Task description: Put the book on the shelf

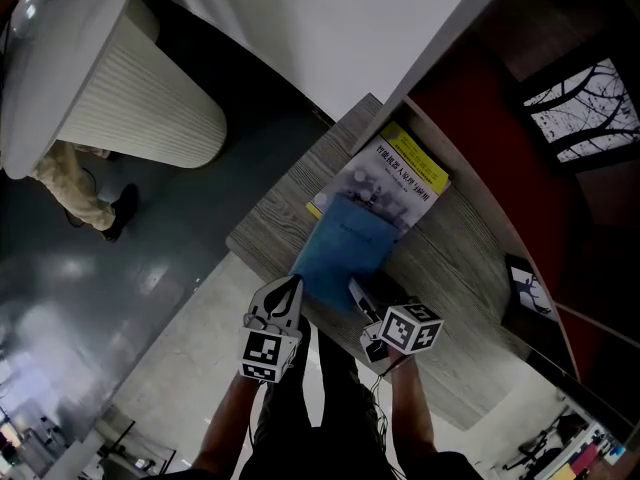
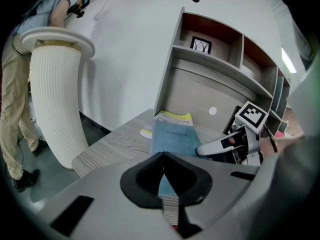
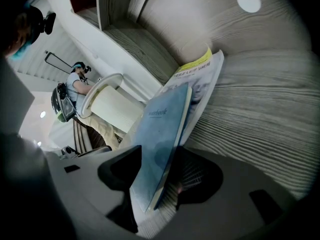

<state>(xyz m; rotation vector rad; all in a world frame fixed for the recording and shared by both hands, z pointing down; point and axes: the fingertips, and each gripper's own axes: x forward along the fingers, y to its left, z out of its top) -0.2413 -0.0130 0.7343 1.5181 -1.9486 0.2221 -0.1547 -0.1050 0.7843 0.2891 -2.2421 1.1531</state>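
Right gripper point(image 3: 162, 179) around blue notebook point(image 3: 162, 129); picture point(image 2: 201, 45) in shelf compartment point(image 2: 225, 38).

Bare grey wood-grain surface point(image 1: 470, 258) lies open at centre right. A small black-framed picture point(image 1: 527, 290) and red-backed shelf point(image 1: 480, 118) bound it.
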